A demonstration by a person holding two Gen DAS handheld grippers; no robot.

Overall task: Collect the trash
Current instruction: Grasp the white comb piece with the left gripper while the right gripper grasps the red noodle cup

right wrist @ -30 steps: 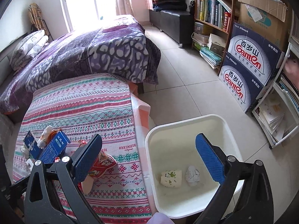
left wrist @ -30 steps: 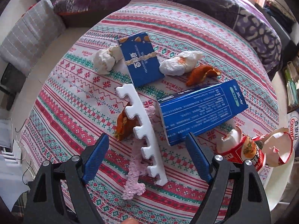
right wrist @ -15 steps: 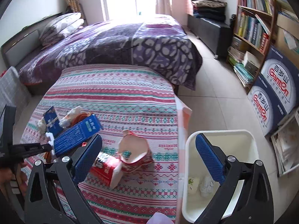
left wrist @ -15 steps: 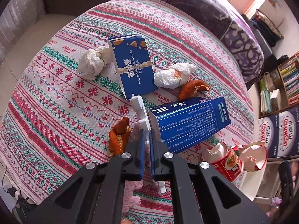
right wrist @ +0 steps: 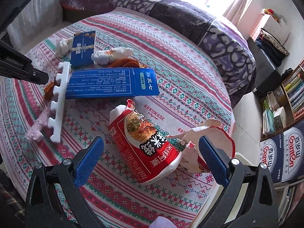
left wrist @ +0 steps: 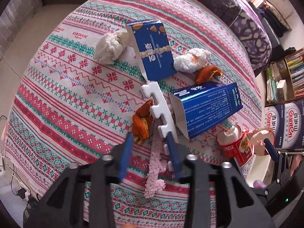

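Left gripper (left wrist: 150,142), jaws just reopened, straddles white foam comb (left wrist: 159,110) crowded by orange peel (left wrist: 141,122) and blue carton (left wrist: 207,106).

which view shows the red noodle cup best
The right wrist view: the red noodle cup lies large and whole on its side. The left wrist view shows it small at the right edge.

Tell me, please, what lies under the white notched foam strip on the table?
Under the white foam strip a fuzzy pink strip runs out toward the left gripper, and orange peel touches its side. Anything else beneath it is covered.
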